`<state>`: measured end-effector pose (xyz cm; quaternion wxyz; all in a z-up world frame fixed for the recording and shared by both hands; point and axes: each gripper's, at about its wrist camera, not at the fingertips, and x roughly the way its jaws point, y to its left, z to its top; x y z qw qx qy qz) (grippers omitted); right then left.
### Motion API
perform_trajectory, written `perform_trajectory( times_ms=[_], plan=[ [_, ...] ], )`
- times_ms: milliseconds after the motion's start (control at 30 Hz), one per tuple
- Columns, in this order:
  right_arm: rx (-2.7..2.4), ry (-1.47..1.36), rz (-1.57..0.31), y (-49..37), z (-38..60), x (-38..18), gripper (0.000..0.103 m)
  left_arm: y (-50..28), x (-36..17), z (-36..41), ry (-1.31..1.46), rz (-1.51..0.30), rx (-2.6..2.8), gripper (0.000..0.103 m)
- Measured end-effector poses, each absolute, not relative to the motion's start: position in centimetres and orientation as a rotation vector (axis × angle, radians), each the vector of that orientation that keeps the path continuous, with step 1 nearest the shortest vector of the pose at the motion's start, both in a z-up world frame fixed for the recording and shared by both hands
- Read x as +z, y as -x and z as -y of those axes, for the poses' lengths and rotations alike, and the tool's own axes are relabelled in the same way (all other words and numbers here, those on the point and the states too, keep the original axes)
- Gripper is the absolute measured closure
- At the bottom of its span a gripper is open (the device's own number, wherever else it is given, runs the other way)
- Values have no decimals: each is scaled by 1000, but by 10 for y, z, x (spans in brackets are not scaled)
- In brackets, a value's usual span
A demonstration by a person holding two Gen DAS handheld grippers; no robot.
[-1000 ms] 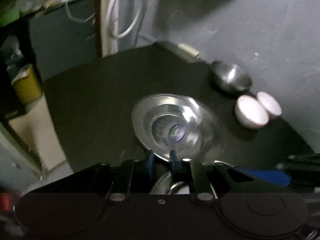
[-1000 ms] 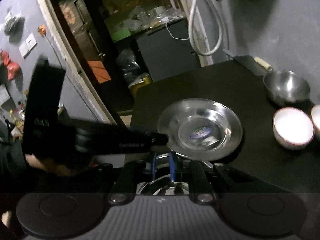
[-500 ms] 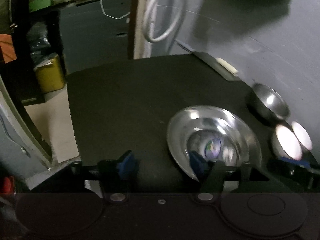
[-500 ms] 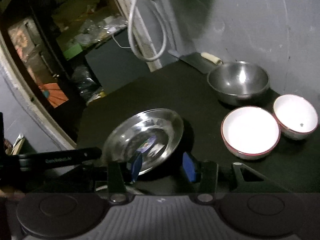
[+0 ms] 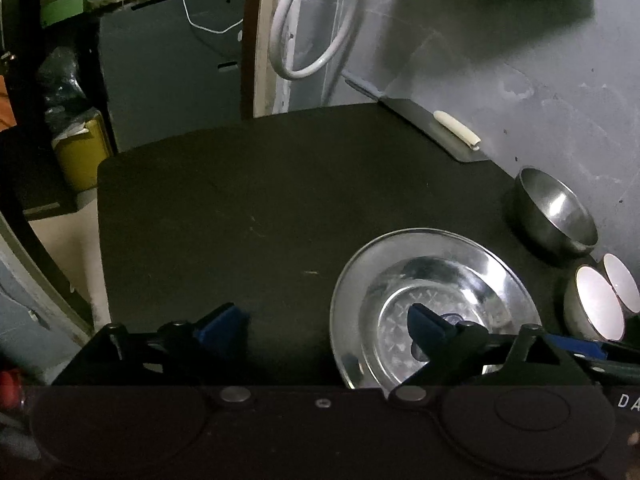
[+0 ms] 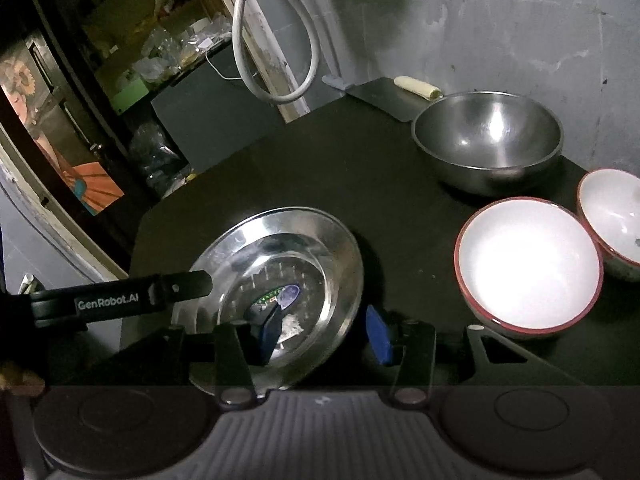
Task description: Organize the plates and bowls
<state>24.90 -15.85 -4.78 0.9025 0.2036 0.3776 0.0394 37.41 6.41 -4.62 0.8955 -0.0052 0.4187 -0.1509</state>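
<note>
I see my left claw (image 5: 324, 326) and right claw (image 6: 324, 330) both spread apart over the steel plate (image 6: 304, 248) (holding nothing) on the dark worktop (image 5: 260, 200).

1. The right gripper (image 6: 324, 332) fills the lower frame, its blue-padded fingers (image 6: 378, 334) spread apart with nothing between them
2. A steel plate (image 6: 304, 248) lies on the dark bench (image 6: 360, 168) at lower centre; the left pad sits over its inner well, the right pad just outside its right rim
3. The left gripper (image 6: 120, 300), a black bar printed "GenRobot.AI", reaches in from the left edge and overlaps the plate's left rim
4. A large white bowl (image 6: 528, 264) with a red rim stands at right, a smaller white bowl (image 6: 612, 216) touching it at the far right edge
5. A steel bowl (image 6: 488, 140) sits at upper right, near the grey wall
6. A white hose (image 6: 276, 60) loops at upper centre
</note>
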Motion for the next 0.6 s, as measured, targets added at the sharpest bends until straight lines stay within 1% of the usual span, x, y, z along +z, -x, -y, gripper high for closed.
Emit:
perform_trajectory(
  times_ms=[300,400,433,467,533,567,600],
  plan=[
    [84,-423,-792,-257,158,-52,48,-372,-53,-60,25,-885,-333,6],
    [87,-422,-791,-260,157,-53,48,-370,-54,-61,35,-888,-329,6],
    [89,-421,-791,-261,156,-53,49,-369,-54,-61,41,-889,-326,7],
    [91,-419,-792,-262,155,-53,52,-369,-54,-61,47,-891,-330,10],
    [93,-412,-792,-262,153,-53,58,-369,-55,-62,58,-900,-346,24],
    [90,-408,-789,-262,153,-52,65,-369,-55,-62,61,-905,-355,28],
    [91,-405,-786,-263,152,-52,69,-369,-55,-61,62,-906,-364,43]
  ],
)
